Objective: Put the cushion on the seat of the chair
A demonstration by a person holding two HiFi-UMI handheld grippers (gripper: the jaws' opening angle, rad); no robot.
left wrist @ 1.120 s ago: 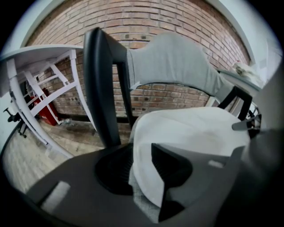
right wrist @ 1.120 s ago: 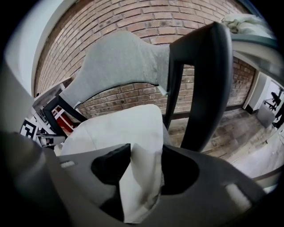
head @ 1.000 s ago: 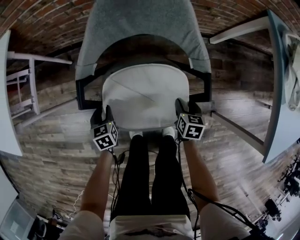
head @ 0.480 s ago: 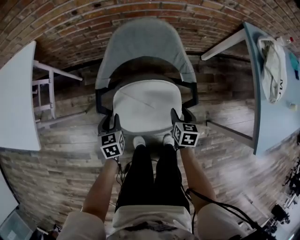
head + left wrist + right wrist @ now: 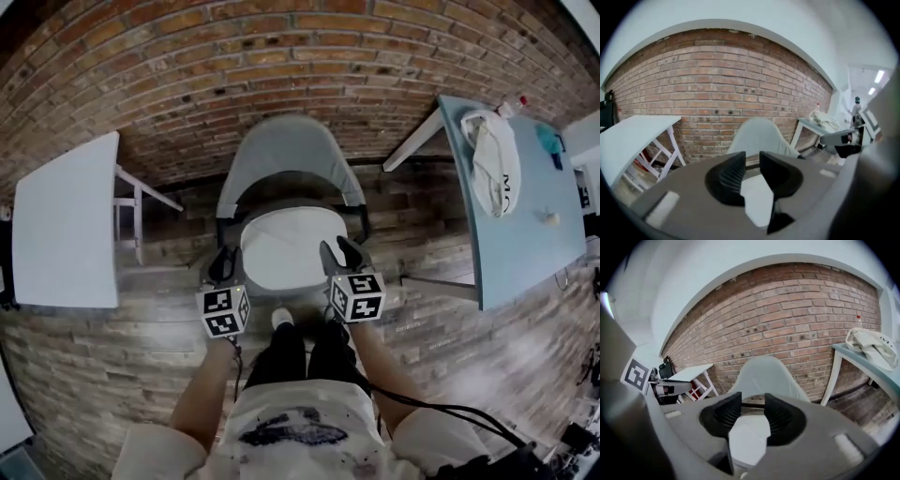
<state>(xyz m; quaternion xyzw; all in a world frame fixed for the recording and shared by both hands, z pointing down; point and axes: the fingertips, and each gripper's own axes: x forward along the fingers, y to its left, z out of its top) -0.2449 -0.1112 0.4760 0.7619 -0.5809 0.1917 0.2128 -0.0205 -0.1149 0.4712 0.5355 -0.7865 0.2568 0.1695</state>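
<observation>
A white cushion (image 5: 291,248) lies flat on the seat of the grey shell chair (image 5: 289,155). My left gripper (image 5: 225,262) hangs off the seat's front left corner, raised clear of the cushion. Its jaws stand a narrow gap apart and hold nothing. My right gripper (image 5: 337,251) hangs off the front right corner, also clear of the cushion. Its jaws have just been closing, still apart with nothing between them. In the left gripper view the left gripper (image 5: 751,157) frames the chair back (image 5: 759,136). In the right gripper view the right gripper (image 5: 753,399) frames the chair back (image 5: 766,373).
A white table (image 5: 66,230) stands left of the chair. A blue-grey table (image 5: 520,216) at the right carries a white bag (image 5: 495,159) and a bottle (image 5: 514,105). A brick wall (image 5: 281,56) is behind the chair. The person's shoe (image 5: 280,319) is at the seat front.
Both grippers have lifted up and back from the cushion's front edge. The cushion stays on the seat, and the chair now looks smaller and farther below.
</observation>
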